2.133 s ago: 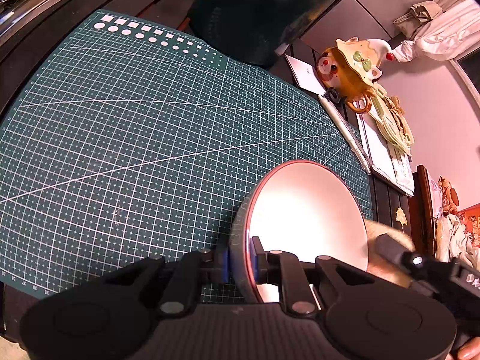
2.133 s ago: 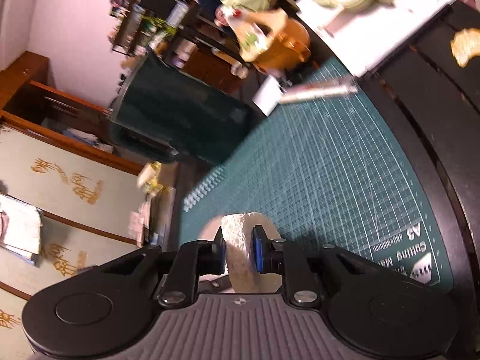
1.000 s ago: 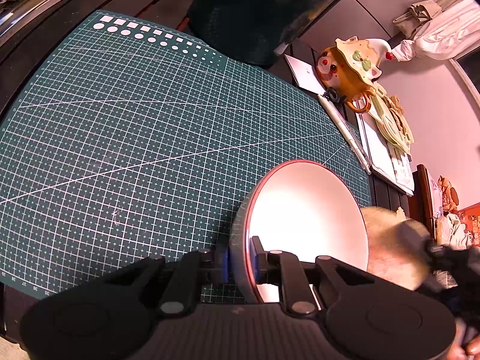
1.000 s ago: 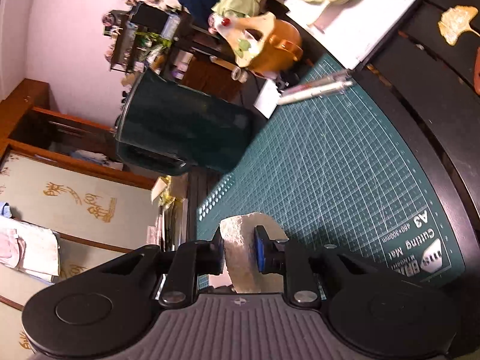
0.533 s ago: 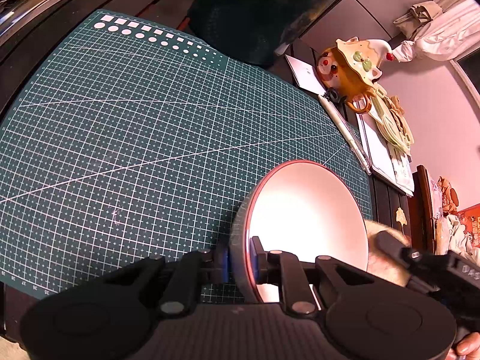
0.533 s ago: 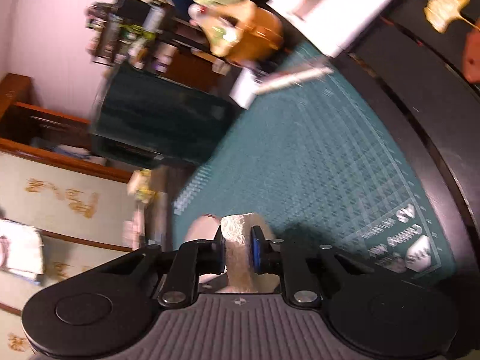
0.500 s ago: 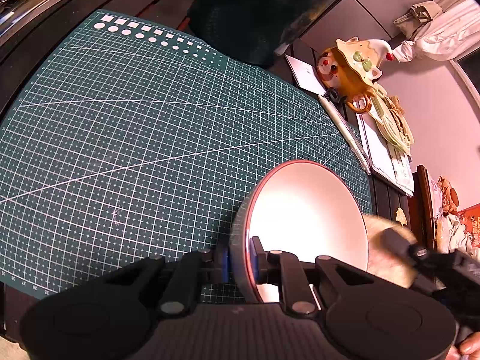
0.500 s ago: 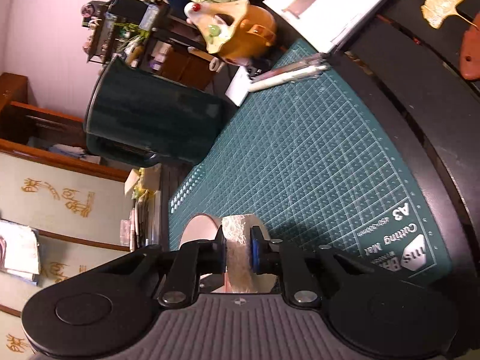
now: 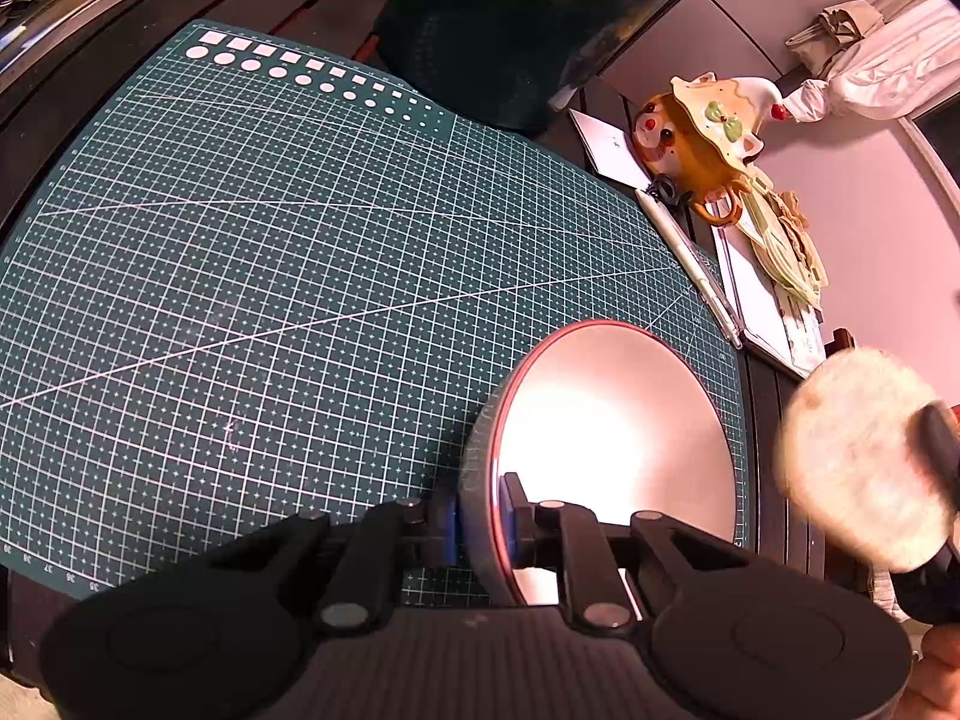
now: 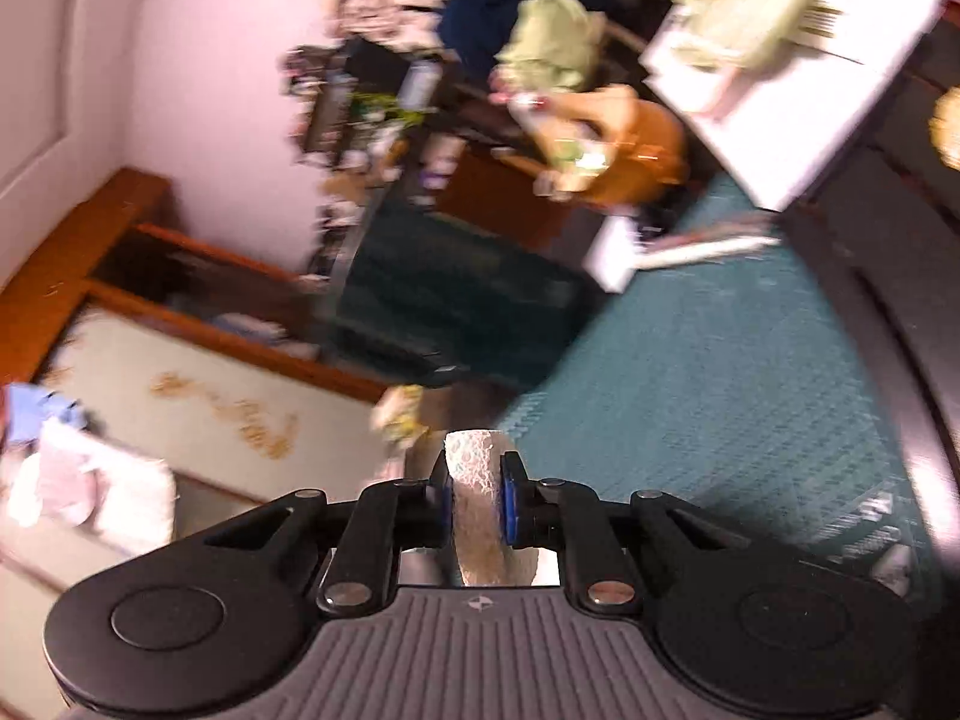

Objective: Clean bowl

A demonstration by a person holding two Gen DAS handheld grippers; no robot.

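Your left gripper (image 9: 482,523) sits at the bottom centre of its view, its jaws pinched tight on the near rim of the bowl (image 9: 612,420), one pad inside the rim and one outside. The bowl is tipped up on its edge, its pale inside facing the right of the frame, a thin red line running round its rim. It stands at the lower right corner of the green cutting mat (image 9: 300,252), which fills the left and middle of the picture.

To the right of the bowl, at the frame's edge, a round pale sponge (image 9: 858,456) is in the air, blurred and clear of the bowl's rim. Your right gripper (image 10: 475,495) has its jaws clamped on that sponge (image 10: 477,498), seen edge-on at the bottom centre of its own view; that whole picture is smeared.

Past the mat, in the upper right of the left view, a white pen (image 9: 690,264) lies along the mat's edge, with an orange cat figure (image 9: 702,138) behind it. A dark green bin (image 9: 492,24) stands at the top centre.
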